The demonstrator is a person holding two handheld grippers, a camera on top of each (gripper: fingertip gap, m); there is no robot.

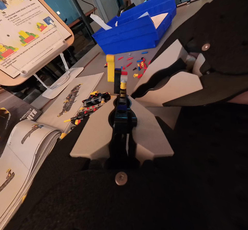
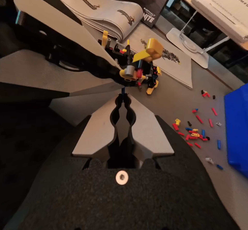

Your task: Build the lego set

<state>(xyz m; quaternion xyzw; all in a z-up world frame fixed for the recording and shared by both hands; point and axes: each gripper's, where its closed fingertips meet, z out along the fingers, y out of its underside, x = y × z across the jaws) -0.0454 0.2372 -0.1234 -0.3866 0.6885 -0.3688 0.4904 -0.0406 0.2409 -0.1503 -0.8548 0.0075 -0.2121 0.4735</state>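
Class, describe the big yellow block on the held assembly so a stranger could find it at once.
Start at the blue bin on the grey table. In front of it, the left gripper holds up a small lego assembly. Its top piece, the yellow block, is far larger than the loose pins scattered behind.

A small black, yellow and red lego sub-assembly (image 1: 118,78) is held upright at frame centre. A larger black chassis section (image 1: 94,102) is laid left of centre, on the open instruction booklet (image 1: 80,89). Loose red, blue and yellow pins (image 2: 194,133) are scattered at right.
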